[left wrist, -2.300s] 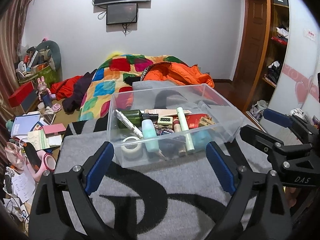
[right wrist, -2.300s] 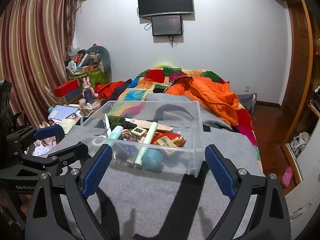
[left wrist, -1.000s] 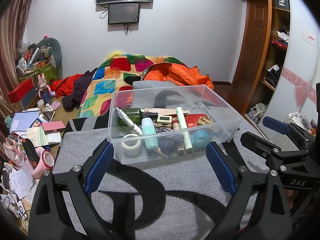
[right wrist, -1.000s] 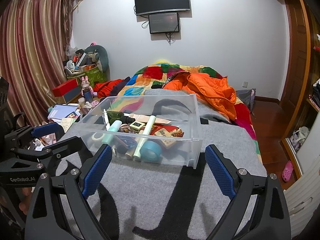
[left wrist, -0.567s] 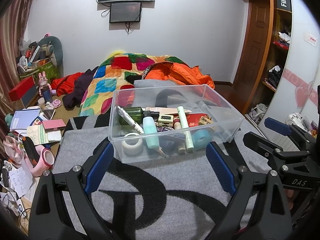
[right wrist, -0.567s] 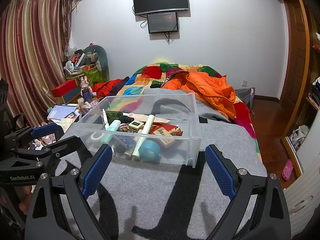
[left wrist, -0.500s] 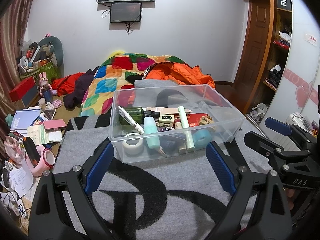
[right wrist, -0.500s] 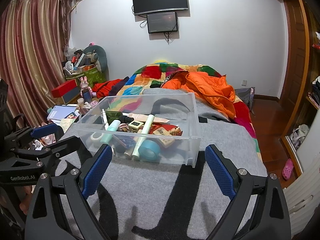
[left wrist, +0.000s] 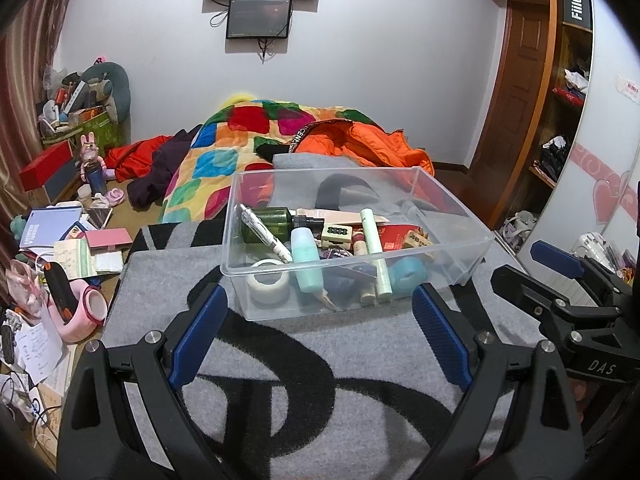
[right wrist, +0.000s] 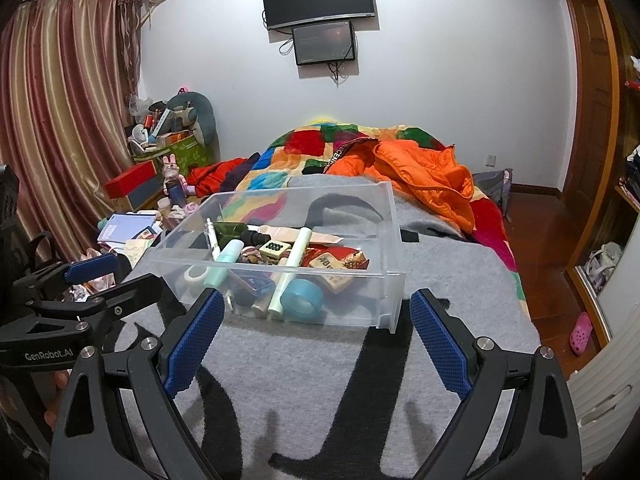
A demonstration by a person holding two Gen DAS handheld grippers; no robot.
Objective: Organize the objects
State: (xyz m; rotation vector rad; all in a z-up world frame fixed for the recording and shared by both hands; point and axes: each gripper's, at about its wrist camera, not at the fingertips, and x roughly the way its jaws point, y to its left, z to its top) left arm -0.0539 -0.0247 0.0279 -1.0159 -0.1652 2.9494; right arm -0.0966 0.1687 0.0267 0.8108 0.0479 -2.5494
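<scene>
Now my 2 claws, left claw (left wrist: 320,328) and right claw (right wrist: 316,328), hang wide and empty; at 12 o'clock, the clear bin (left wrist: 460,216) corrals small toiletries.

Clear plastic bin (left wrist: 460,216) sits upright on the grey-and-black blanket (left wrist: 320,360), open top, loosely filled. Inside: white tape roll (left wrist: 267,282) at front-left corner, teal bottle (left wrist: 306,262) and pale green tube (left wrist: 374,248) lying lengthwise, blue tape roll (left wrist: 407,273) on its side at front-right. Dark green bottle (left wrist: 266,222), white pen (left wrist: 264,234) and a mahjong tile (left wrist: 336,233) lie further back.
</scene>
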